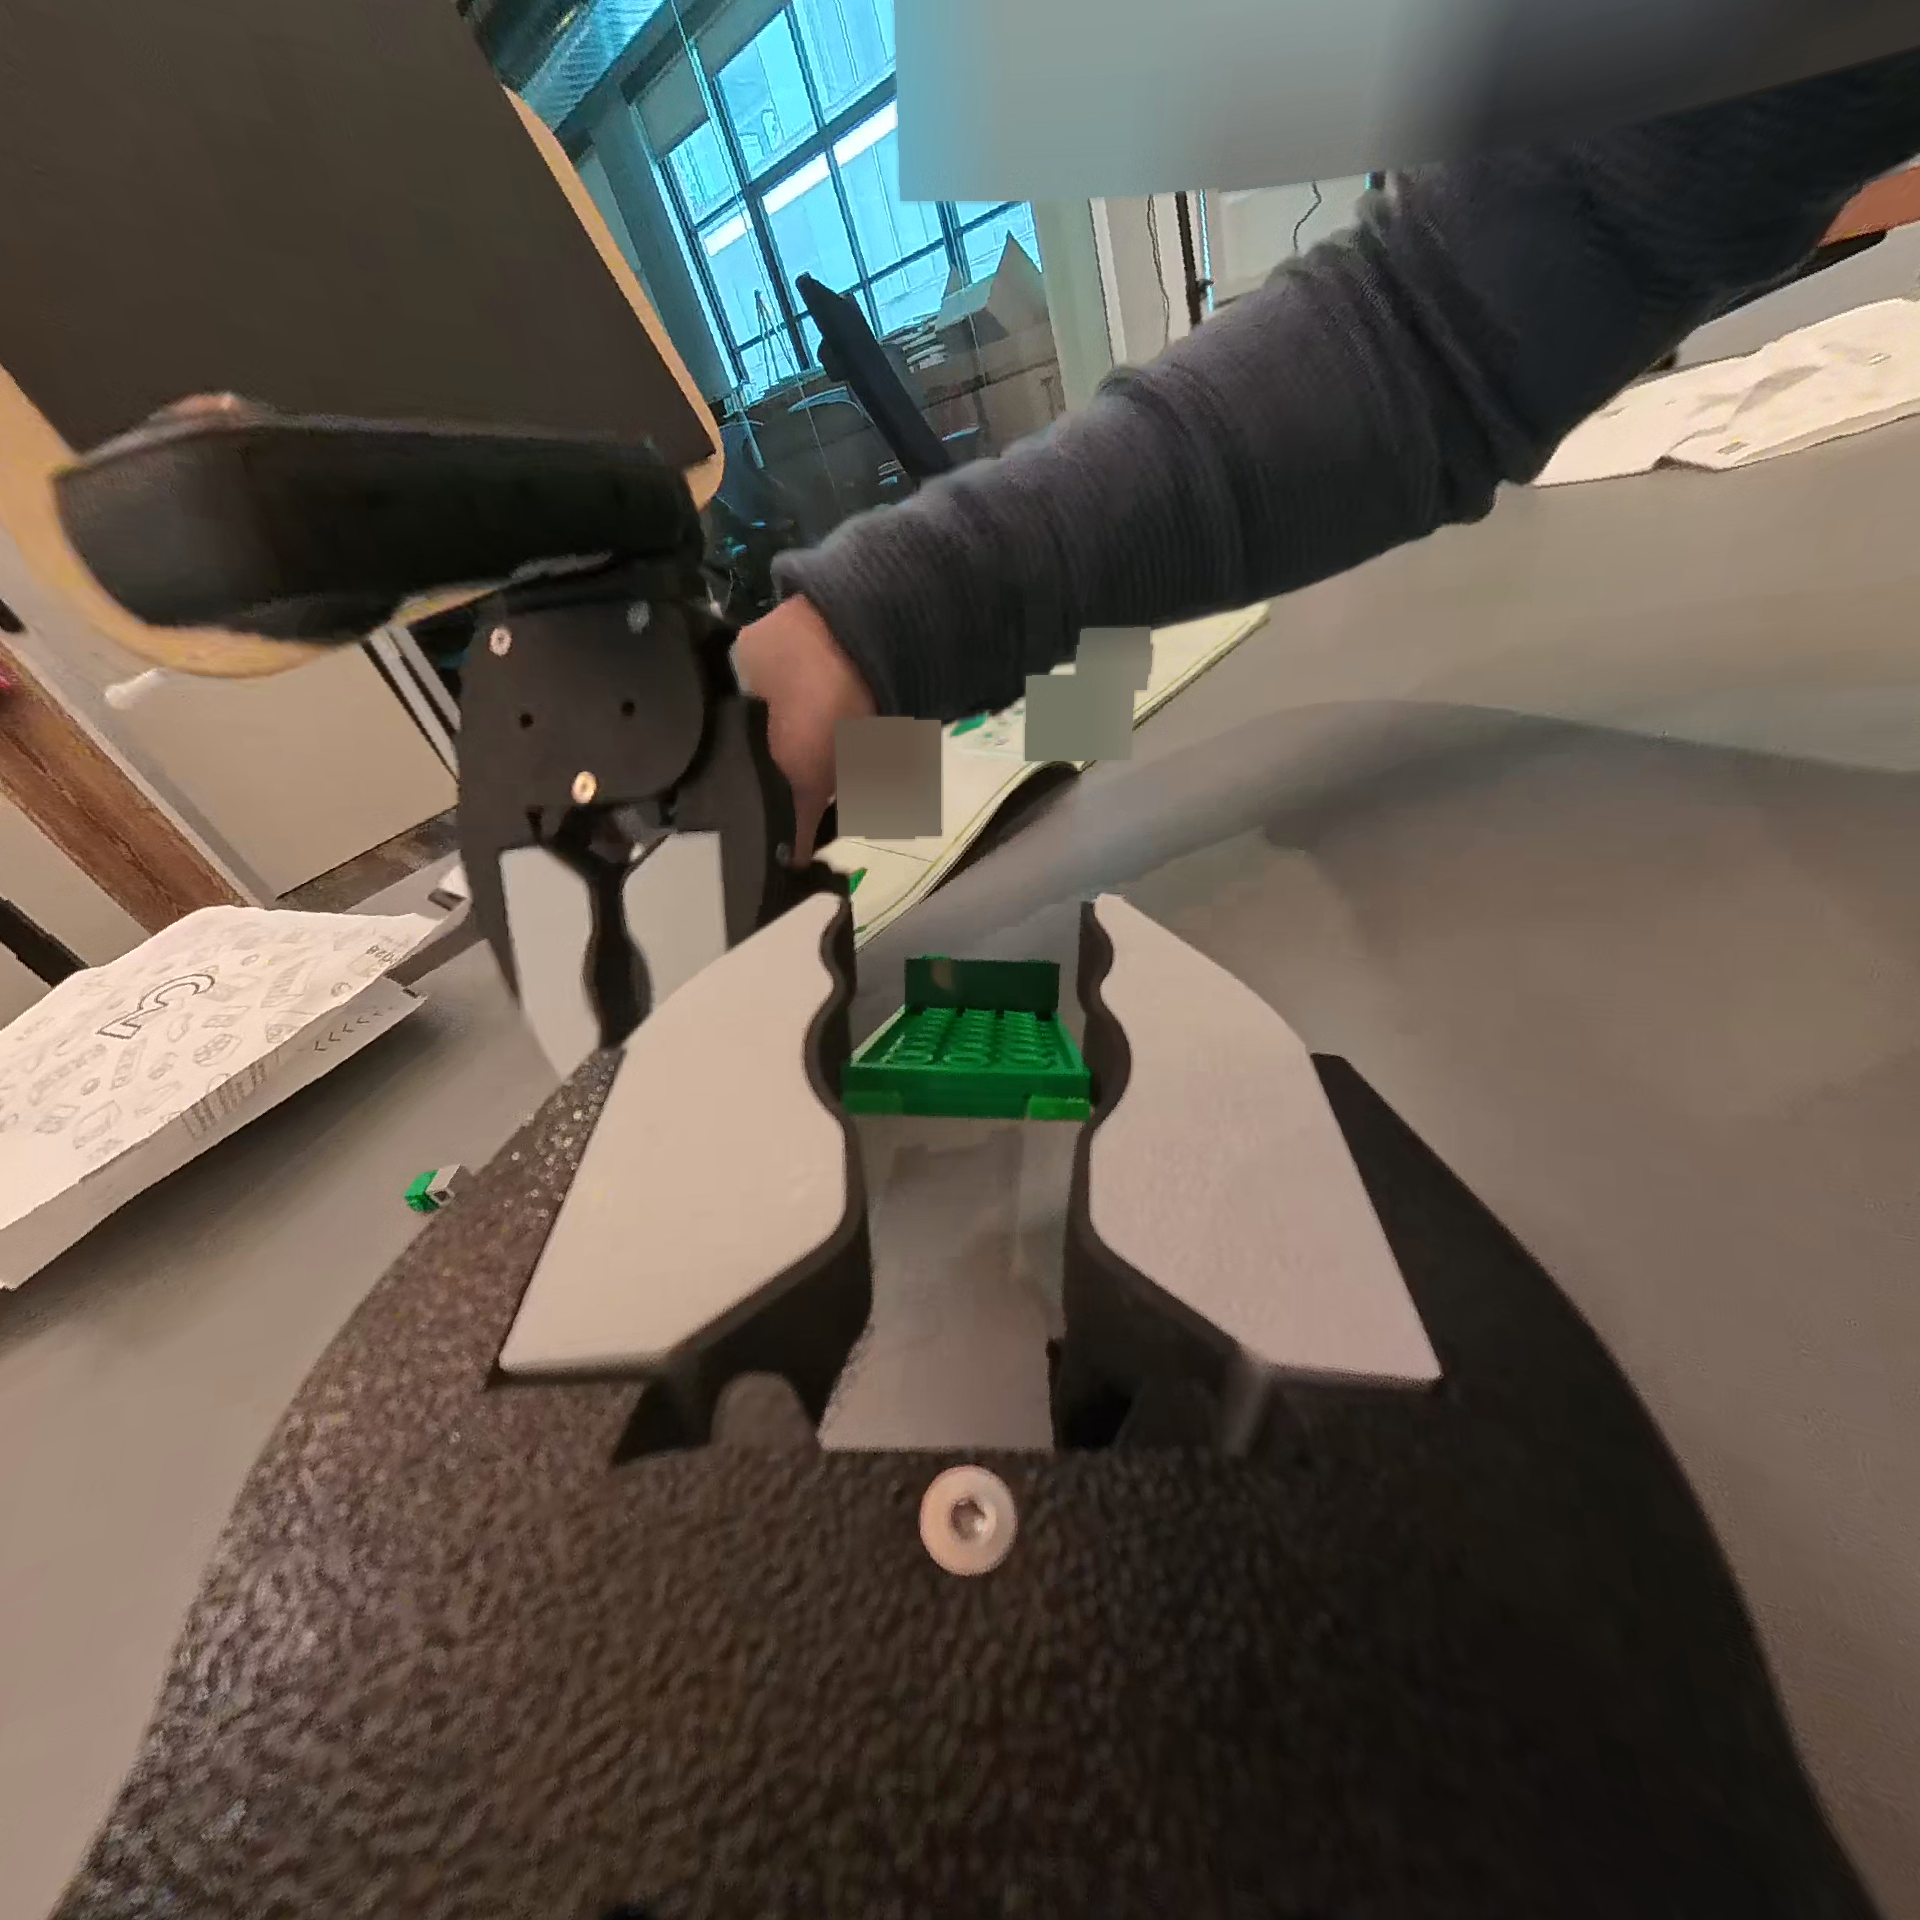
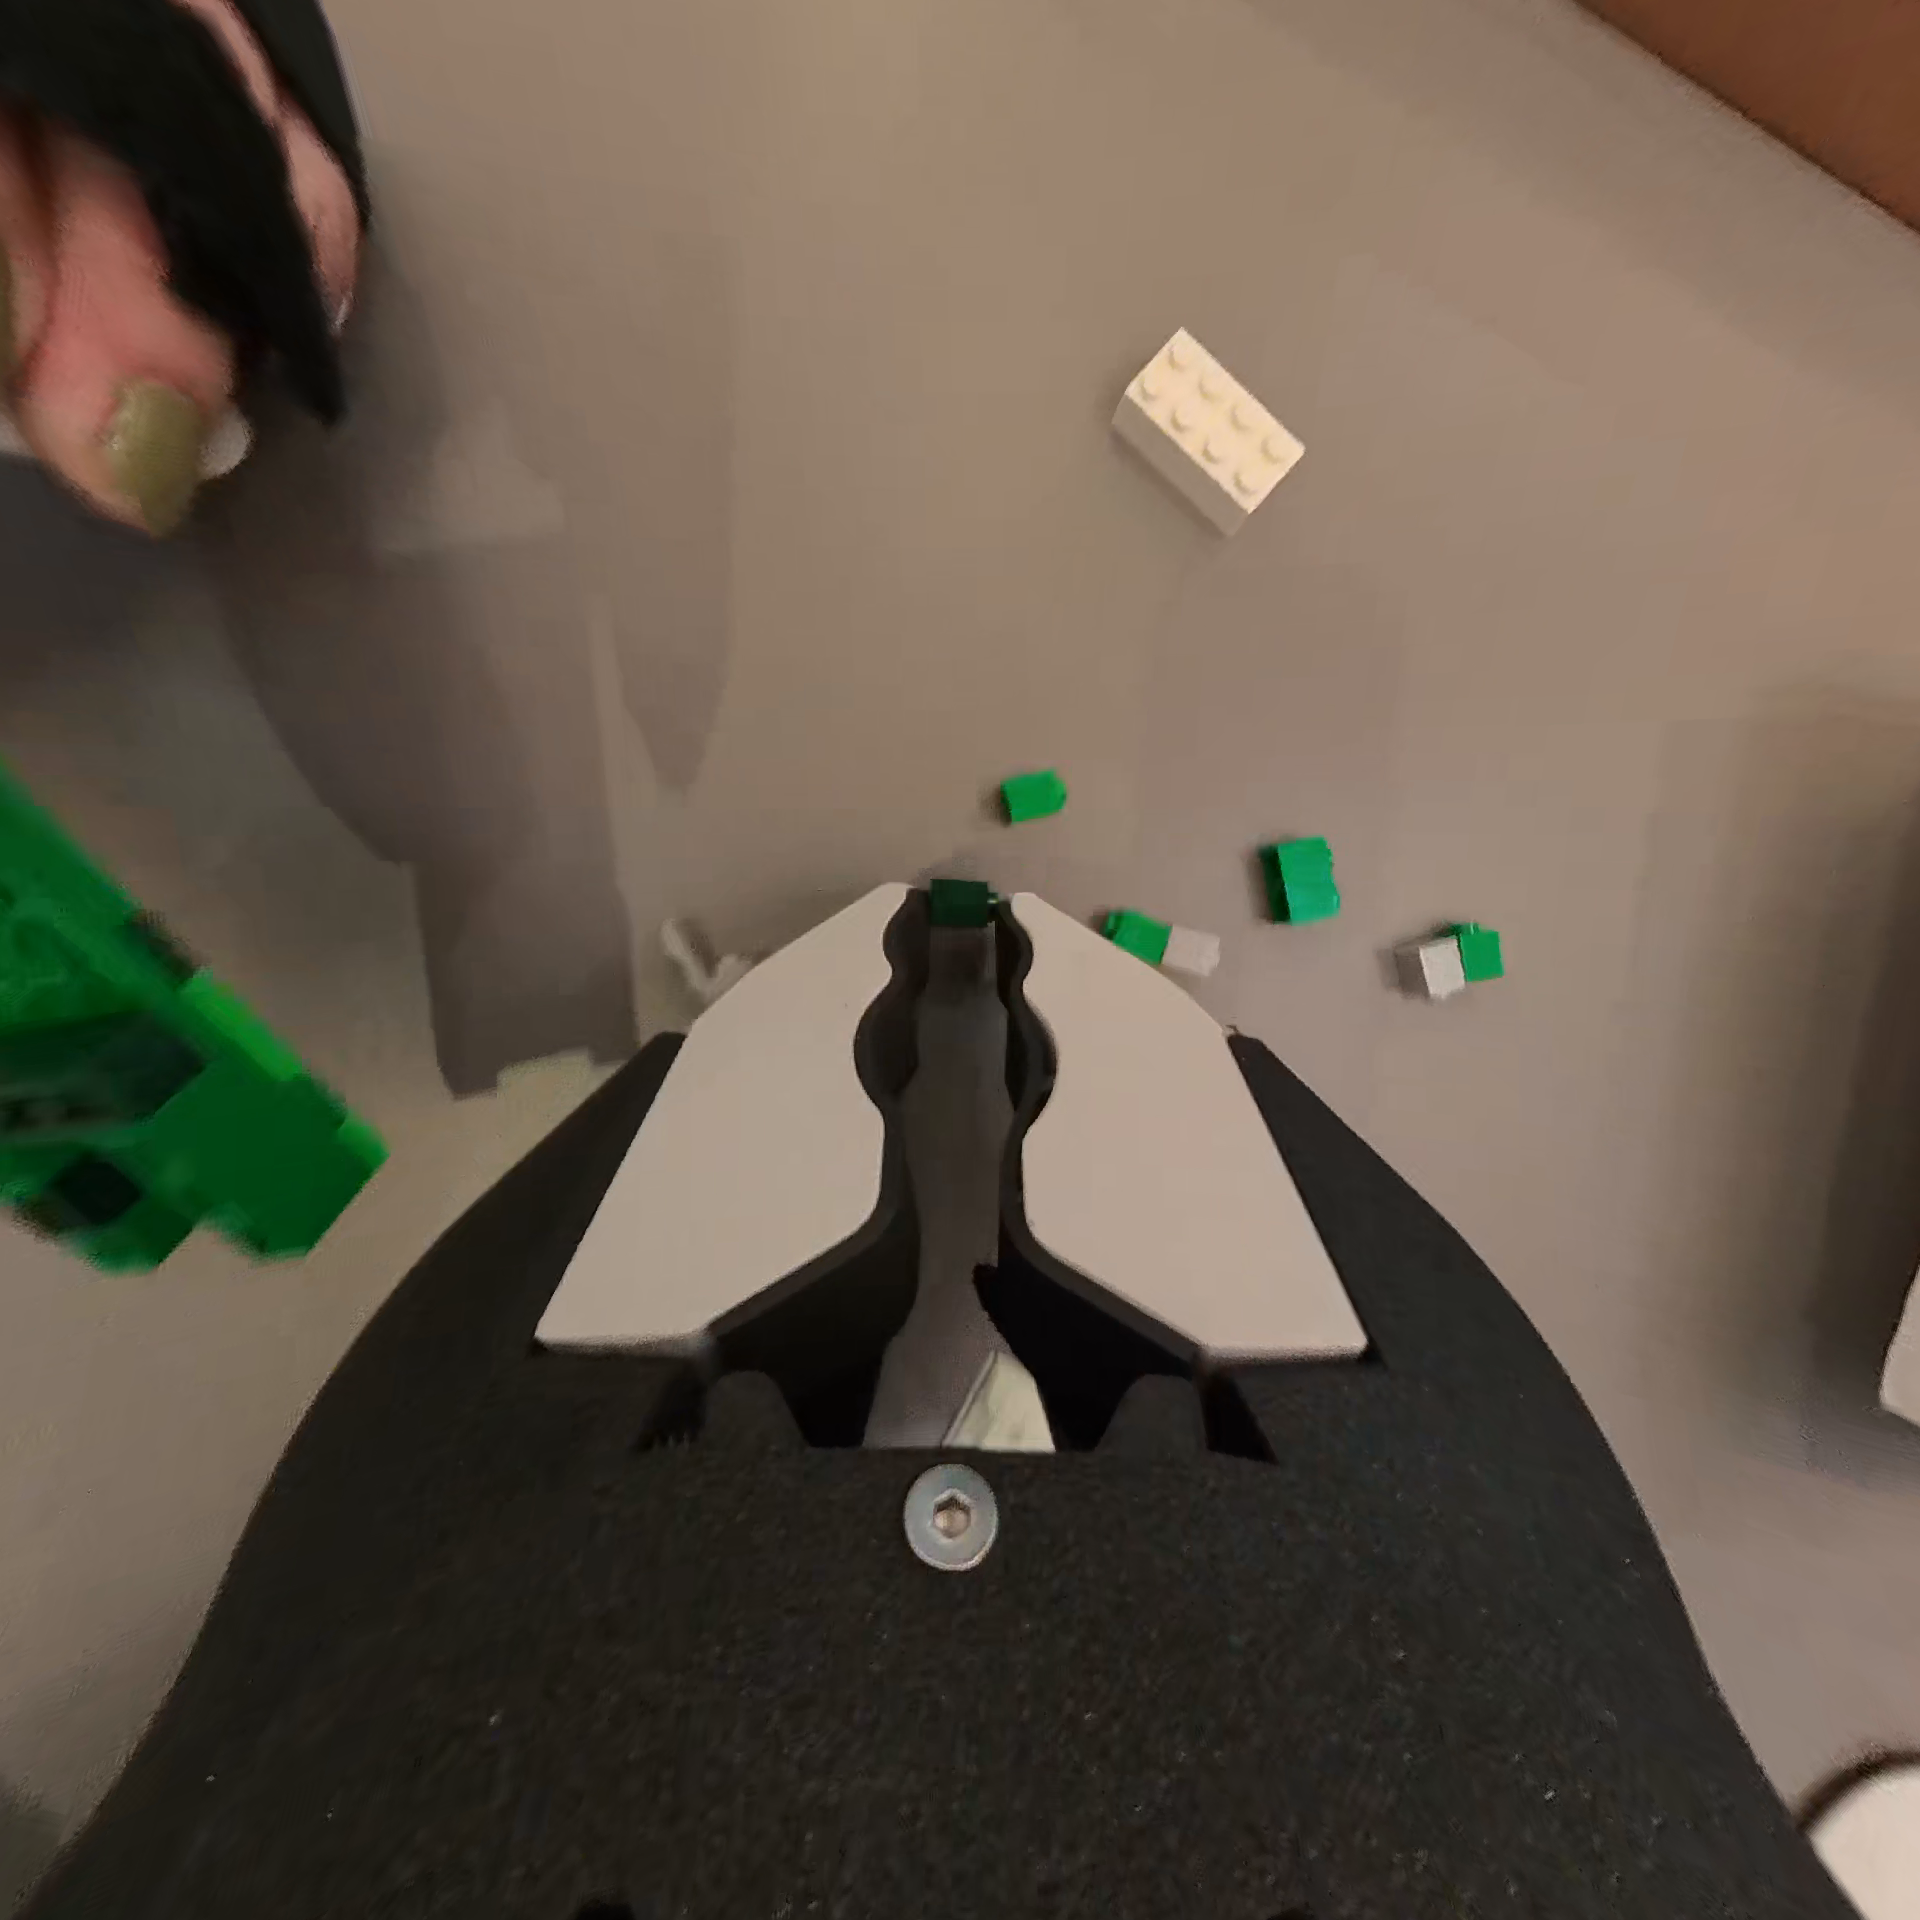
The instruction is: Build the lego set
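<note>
In the left wrist view my left gripper (image 1: 966,935) is shut on a green Lego assembly (image 1: 966,1055), a studded plate with a low wall at its far end, held just above the grey table (image 1: 1507,987). The assembly also shows, blurred, at the left edge of the right wrist view (image 2: 156,1091). My right gripper (image 2: 961,914) points down at the table and is shut on a small green brick (image 2: 958,902) at its fingertips. It shows to the left in the left wrist view (image 1: 613,1018), held by a hand with a dark sleeve (image 1: 1247,468).
Loose pieces lie ahead of the right gripper: a white 2x4 brick (image 2: 1210,442), two small green bricks (image 2: 1032,798) (image 2: 1299,878) and two green-and-grey pieces (image 2: 1158,940) (image 2: 1449,961). A printed paper bag (image 1: 177,1049), an open instruction booklet (image 1: 1039,821) and a small green-grey piece (image 1: 431,1184) are on the table. My right fingertips sit around 12 cm from my left ones.
</note>
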Action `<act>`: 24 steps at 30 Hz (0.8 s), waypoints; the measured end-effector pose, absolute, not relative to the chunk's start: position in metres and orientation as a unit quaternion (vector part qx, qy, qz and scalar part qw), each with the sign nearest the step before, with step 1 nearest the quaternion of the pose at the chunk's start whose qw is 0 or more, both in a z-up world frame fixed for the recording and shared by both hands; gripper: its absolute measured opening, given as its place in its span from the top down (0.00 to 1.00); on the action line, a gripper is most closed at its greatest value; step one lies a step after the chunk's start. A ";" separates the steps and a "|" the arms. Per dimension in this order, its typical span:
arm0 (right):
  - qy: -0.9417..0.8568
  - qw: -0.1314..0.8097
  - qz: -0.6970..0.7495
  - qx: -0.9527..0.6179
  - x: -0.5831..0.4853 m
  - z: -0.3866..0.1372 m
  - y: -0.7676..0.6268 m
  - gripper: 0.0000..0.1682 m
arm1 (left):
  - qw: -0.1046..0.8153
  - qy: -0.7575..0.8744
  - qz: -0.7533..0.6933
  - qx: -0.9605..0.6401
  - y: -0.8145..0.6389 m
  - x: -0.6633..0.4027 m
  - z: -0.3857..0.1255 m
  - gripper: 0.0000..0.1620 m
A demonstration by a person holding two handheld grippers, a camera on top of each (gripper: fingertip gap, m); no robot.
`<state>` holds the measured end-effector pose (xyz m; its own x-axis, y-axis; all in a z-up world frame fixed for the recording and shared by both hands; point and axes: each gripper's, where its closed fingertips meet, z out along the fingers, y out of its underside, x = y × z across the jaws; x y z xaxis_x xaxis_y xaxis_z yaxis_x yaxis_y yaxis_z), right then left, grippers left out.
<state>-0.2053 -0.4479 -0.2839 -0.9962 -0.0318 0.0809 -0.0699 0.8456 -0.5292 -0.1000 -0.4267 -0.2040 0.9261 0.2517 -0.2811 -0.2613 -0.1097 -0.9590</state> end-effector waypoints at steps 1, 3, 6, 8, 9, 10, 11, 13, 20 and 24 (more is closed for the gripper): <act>-0.962 0.026 0.270 0.032 -0.201 -0.280 -0.439 0.93 | 0.667 0.004 0.192 -0.720 -0.427 -0.100 -0.204 0.75; -0.970 -0.022 0.240 0.040 -0.187 -0.275 -0.414 0.93 | 0.666 0.006 0.191 -0.721 -0.426 -0.099 -0.205 0.75; -0.971 -0.172 0.166 0.020 -0.148 -0.267 -0.366 0.93 | 0.663 0.011 0.188 -0.724 -0.424 -0.097 -0.206 0.75; -0.960 -0.254 0.114 0.002 -0.125 -0.264 -0.337 0.93 | 0.662 0.015 0.186 -0.726 -0.423 -0.096 -0.207 0.75; -0.961 -0.262 0.088 -0.005 -0.122 -0.268 -0.325 0.93 | 0.661 0.016 0.186 -0.727 -0.423 -0.095 -0.207 0.75; -0.964 -0.260 0.059 -0.005 -0.119 -0.273 -0.313 0.93 | 0.660 0.018 0.186 -0.728 -0.422 -0.095 -0.208 0.75; -0.965 -0.262 0.032 0.003 -0.113 -0.276 -0.303 0.93 | 0.659 0.018 0.186 -0.729 -0.422 -0.095 -0.208 0.75; -0.968 -0.249 0.002 0.024 -0.105 -0.280 -0.292 0.93 | 0.660 0.017 0.186 -0.728 -0.422 -0.095 -0.208 0.75; -0.981 -0.085 -0.062 0.164 -0.106 -0.287 -0.282 0.93 | 0.661 0.016 0.183 -0.728 -0.422 -0.095 -0.207 0.75; -0.990 -0.008 0.017 0.143 -0.108 -0.279 -0.292 0.88 | 0.658 0.019 0.183 -0.730 -0.422 -0.095 -0.208 0.75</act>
